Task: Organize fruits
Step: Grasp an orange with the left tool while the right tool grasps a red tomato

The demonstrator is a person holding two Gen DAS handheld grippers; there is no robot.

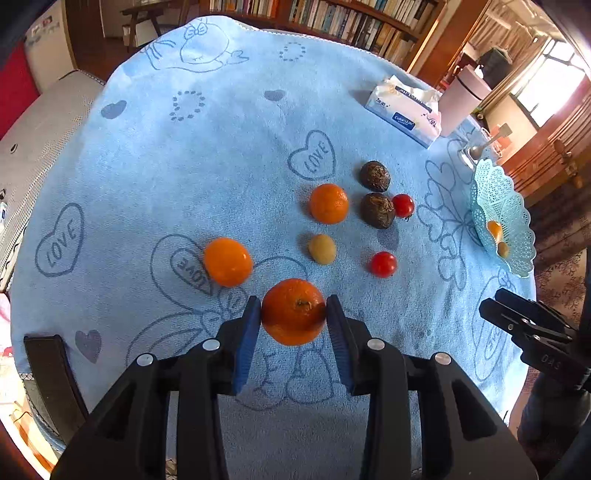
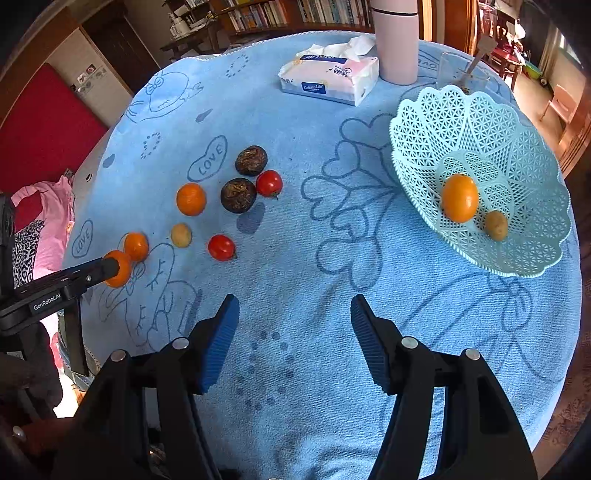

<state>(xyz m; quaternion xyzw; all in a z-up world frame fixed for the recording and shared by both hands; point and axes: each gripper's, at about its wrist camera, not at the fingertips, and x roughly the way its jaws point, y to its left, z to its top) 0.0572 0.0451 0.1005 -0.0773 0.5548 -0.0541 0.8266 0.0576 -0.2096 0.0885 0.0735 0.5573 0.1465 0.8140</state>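
Observation:
My left gripper (image 1: 293, 314) is shut on an orange (image 1: 293, 312); it also shows at the left of the right wrist view (image 2: 117, 268). On the blue cloth lie two more oranges (image 1: 227, 261) (image 1: 328, 204), a small yellow fruit (image 1: 322, 249), two red tomatoes (image 1: 383, 264) (image 1: 402, 205) and two dark brown fruits (image 1: 377, 209) (image 1: 375, 176). A light-blue lattice basket (image 2: 517, 254) at the right holds an orange (image 2: 460, 198) and a small yellow fruit (image 2: 496, 225). My right gripper (image 2: 294, 321) is open and empty above the cloth, left of the basket.
A tissue pack (image 2: 330, 75), a pale pink tumbler (image 2: 397, 40) and a glass with a spoon (image 2: 463, 74) stand at the far side of the round table. Bookshelves (image 1: 332, 18) line the back wall. A black object (image 1: 51, 373) sits at the near left edge.

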